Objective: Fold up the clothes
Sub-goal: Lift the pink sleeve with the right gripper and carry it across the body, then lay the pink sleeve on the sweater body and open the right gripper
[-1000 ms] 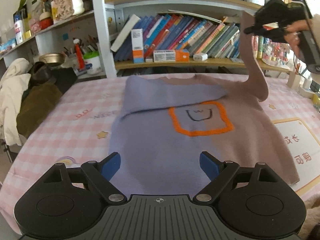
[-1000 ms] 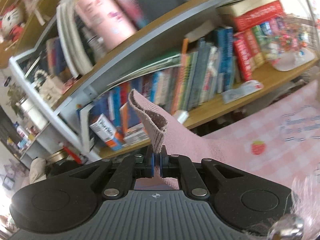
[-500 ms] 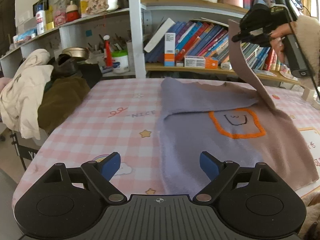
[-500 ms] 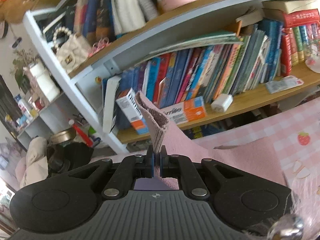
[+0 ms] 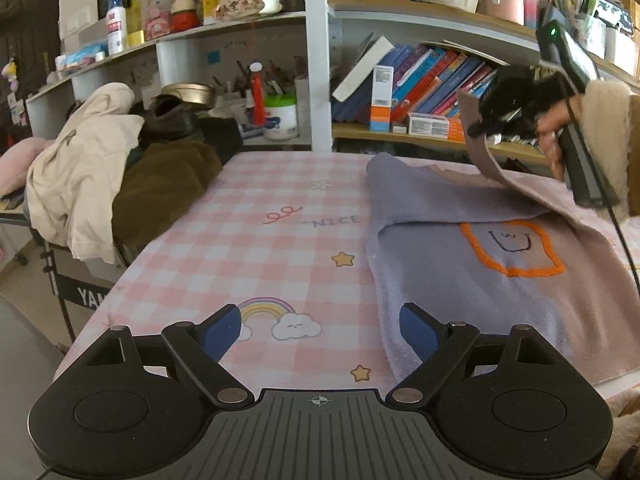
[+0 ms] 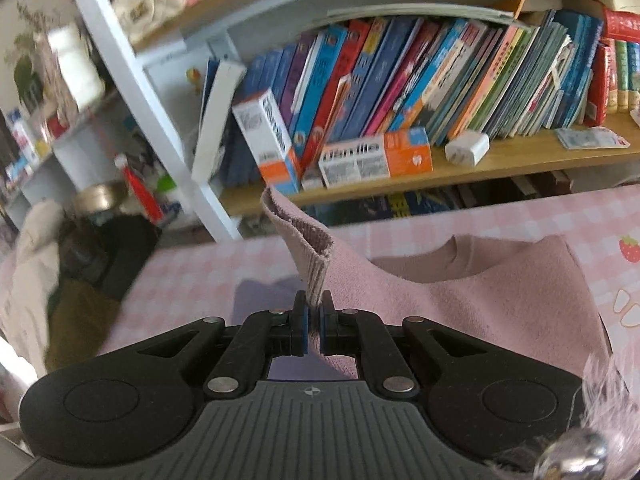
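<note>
My right claw (image 6: 314,328) is pressed together on the ribbed cuff of the sweater's sleeve (image 6: 308,252), which stands up between the blue pads at the centre of the right wrist view. From there the pinkish sleeve drapes down and right to the sweater body on the pink checked surface (image 6: 500,216).

In the left wrist view my left claw (image 5: 320,330) is spread wide with nothing between its blue pads (image 5: 222,330), hovering over the near edge of the surface (image 5: 260,248), above a printed rainbow and cloud. The sweater (image 5: 460,276) lies flat in the right half of that frame, lavender with an orange square outline and a small drawn face on its front. One sleeve is already folded across the chest, above the orange square. The other sleeve (image 5: 488,160) rises toward the upper right, held by my right claw (image 5: 486,128), with my hand (image 5: 554,132) and a fuzzy cuff behind it.

A heap of cream and brown garments (image 5: 100,184) sits at the left edge of the frame, beside the surface. Bookshelves (image 5: 420,84) fill the background.
</note>
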{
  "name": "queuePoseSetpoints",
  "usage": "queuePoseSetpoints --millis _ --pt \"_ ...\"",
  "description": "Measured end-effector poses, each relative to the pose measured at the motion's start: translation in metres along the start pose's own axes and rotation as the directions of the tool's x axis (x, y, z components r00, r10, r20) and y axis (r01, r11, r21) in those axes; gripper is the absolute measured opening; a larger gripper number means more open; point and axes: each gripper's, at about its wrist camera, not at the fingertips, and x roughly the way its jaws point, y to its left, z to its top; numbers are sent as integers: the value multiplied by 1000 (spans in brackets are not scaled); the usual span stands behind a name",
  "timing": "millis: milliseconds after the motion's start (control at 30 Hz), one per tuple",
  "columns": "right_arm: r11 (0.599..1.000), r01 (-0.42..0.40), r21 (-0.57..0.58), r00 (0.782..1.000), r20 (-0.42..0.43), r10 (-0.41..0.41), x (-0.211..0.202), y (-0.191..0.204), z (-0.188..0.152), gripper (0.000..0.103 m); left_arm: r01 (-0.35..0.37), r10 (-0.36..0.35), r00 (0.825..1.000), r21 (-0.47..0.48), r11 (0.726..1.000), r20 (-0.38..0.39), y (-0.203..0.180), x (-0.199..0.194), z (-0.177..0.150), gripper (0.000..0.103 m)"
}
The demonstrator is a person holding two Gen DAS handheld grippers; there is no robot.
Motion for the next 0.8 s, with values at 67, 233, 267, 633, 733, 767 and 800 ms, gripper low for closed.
queuePoseSetpoints --millis 67,233,267,633,733,767,800 --pt "999 23 -22 1000 -16 -24 9 1 -6 5 -4 4 1000 -2 1000 -1 1 0 0 89" --pt "998 57 -28 997 -52 -58 26 -1 -15 5 -1 1 1000 2 1000 -7 0 2 0 89" --pt "998 56 -36 997 -59 -58 29 0 -17 5 2 -1 1000 4 1000 -9 0 2 0 89" --pt "981 -20 -193 980 -198 -19 41 22 -38 46 23 -23 1000 11 1000 4 -7 4 4 89" --pt "980 -43 -192 982 -191 5 27 20 -39 50 42 -42 999 23 999 12 -12 6 7 89" --pt "981 -47 -189 982 -187 11 22 18 -39 51 49 -50 999 28 998 14 -14 8 8 89" --pt "981 -48 -186 983 -181 14 17 16 -39 53 57 -58 998 33 998 16 -16 9 10 89"
